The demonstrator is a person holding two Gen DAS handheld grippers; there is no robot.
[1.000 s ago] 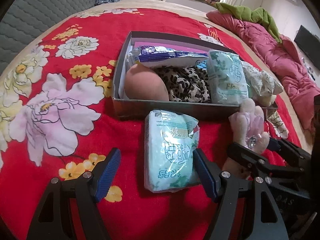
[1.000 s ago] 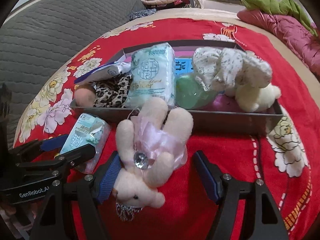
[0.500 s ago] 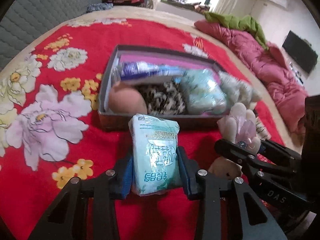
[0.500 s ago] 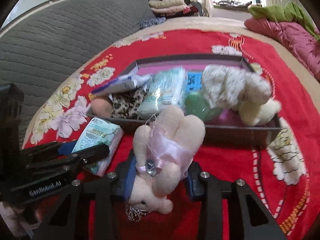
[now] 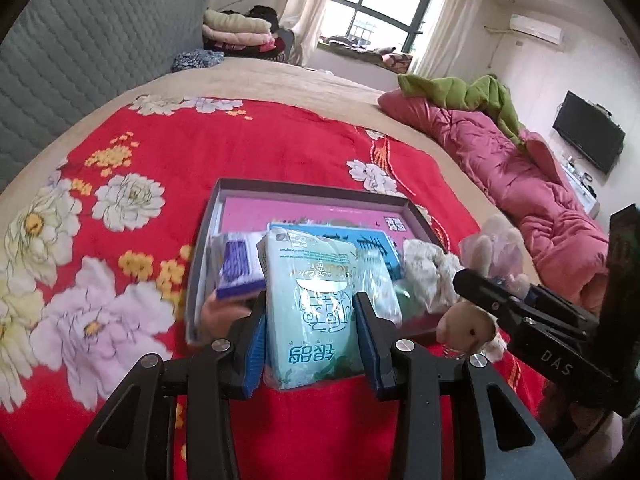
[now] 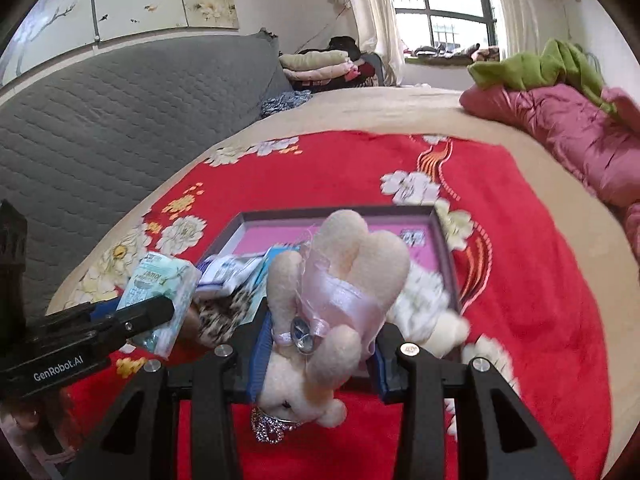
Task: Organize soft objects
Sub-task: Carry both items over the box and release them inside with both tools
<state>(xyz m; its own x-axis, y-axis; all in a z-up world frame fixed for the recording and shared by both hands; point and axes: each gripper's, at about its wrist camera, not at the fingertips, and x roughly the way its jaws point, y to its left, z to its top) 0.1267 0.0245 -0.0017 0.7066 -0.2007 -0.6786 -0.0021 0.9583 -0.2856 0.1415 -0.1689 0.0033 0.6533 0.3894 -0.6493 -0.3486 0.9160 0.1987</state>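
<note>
Both loads are up off the bed, just short of the box (image 5: 312,194): left tool (image 5: 310,332) pinching the tissue pack (image 5: 310,304), right tool (image 6: 318,350) pinching the plush rabbit (image 6: 336,292). Several soft things already inside the box; these two remain.

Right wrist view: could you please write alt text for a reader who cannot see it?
The right gripper is shut on a beige plush rabbit in a pink ribbon dress, above a red floral bedspread. Behind it lies an open box of soft items; at left, the left gripper holds a tissue pack.
</note>
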